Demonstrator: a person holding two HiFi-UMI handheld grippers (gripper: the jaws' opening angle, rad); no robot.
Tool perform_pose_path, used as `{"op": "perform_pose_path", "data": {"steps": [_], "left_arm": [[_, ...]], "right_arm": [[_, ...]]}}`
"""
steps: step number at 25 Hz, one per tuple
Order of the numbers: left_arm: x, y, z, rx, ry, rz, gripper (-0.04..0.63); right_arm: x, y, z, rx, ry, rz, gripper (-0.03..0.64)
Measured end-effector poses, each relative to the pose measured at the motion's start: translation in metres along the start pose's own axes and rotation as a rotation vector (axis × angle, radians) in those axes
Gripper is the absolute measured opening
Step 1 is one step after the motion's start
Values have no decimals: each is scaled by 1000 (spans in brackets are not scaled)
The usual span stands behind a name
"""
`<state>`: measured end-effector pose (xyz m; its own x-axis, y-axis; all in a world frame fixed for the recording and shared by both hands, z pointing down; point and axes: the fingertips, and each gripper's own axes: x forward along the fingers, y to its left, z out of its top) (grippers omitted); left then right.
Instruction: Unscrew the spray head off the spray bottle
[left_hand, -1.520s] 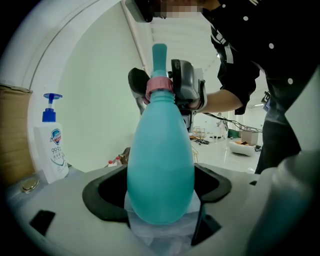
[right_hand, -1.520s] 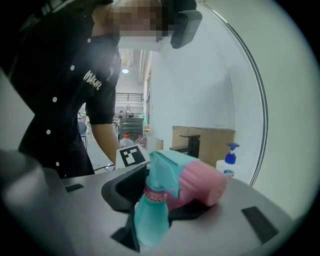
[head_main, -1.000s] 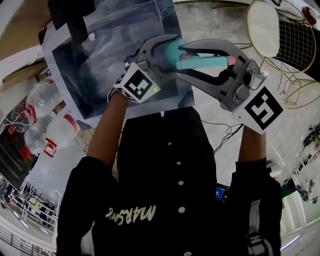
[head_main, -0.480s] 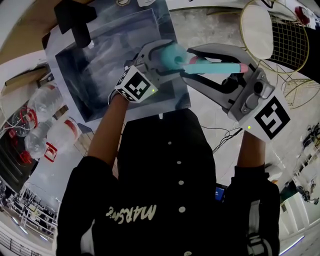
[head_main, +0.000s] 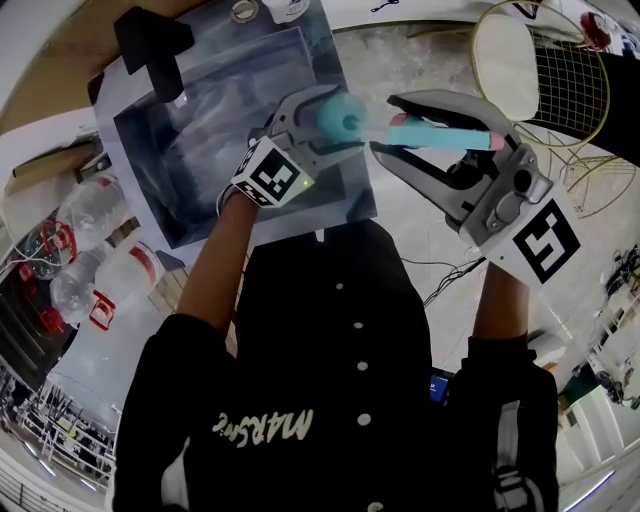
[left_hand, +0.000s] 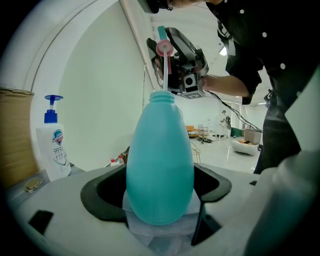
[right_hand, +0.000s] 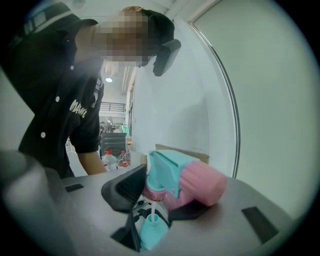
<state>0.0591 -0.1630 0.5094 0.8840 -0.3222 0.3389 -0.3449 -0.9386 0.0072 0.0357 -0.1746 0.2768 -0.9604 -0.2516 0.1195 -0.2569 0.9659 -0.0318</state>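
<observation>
While left gripper (head_main: 338, 120) clamps bottle (left_hand: 160, 165), right gripper (head_main: 386, 126) holds spray head (right_hand: 187, 182) — detached

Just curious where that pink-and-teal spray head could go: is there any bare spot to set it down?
The grey basin looks bare inside, from the black fixture at its far corner to its near edge. Left of it is crowded with plastic water bottles.

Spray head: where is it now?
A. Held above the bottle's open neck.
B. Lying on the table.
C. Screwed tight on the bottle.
A: the right gripper holds the spray head above the bottle, whose neck is open; only its thin tube reaches down there.
</observation>
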Motion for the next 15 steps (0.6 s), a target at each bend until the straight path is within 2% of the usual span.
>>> {"op": "perform_pose_path", "data": {"steps": [15], "left_arm": [[-8, 0, 10, 7, -24, 16, 399]], "right_arm": [[-13, -1, 31, 32, -94, -37, 161]]}}
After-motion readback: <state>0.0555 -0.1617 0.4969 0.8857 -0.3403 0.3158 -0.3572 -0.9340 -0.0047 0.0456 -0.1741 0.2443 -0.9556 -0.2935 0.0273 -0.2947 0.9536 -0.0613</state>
